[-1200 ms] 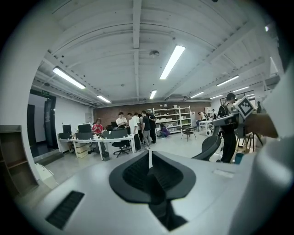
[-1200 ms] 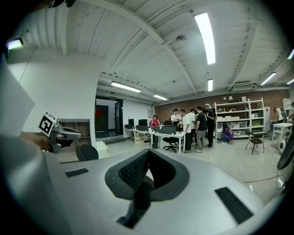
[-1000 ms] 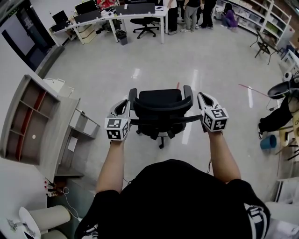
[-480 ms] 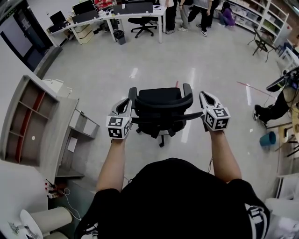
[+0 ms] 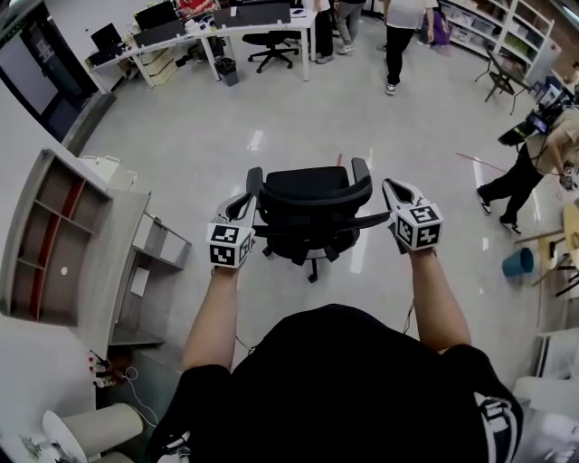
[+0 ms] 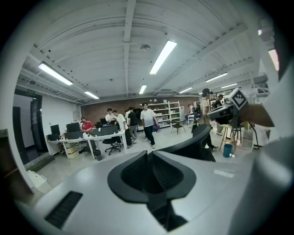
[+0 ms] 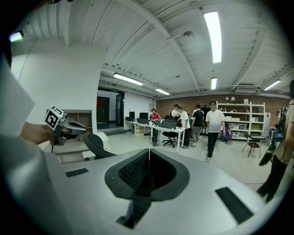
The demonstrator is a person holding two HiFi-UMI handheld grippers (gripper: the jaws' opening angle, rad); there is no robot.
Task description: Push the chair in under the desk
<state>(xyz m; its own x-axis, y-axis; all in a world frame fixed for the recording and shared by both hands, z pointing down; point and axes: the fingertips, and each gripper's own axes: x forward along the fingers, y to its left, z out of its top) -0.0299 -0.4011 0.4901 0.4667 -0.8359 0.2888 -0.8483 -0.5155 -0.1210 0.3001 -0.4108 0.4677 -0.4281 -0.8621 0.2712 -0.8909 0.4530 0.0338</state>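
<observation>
As seen in the head view, the chair (image 5: 312, 203) stands on open floor straight ahead of the person, with its back turned toward them. It is well apart from the long desk (image 5: 262, 20) at the far end of the room. A shelf unit (image 5: 54, 235) is noted at the left; which piece is the intended target cannot be told. The left gripper (image 5: 246, 201) is held just beside the left end of the chair back, and the right gripper (image 5: 391, 190) just beside the right end. Contact with the chair cannot be confirmed.

In the left gripper view, the jaws are seen pressed together with nothing between them. The curved chair back lies to their right, and the far desk is seen beyond.

In the right gripper view, the jaws are likewise closed and empty. The chair back lies to their left, and people (image 7: 213, 128) are seen walking near the desk.

The step in hand is judged to be the start of the push, with the chair not yet under any desk. An even forward press from both sides is called for, so that the chair is rolled straight and kept from swivelling.
</observation>
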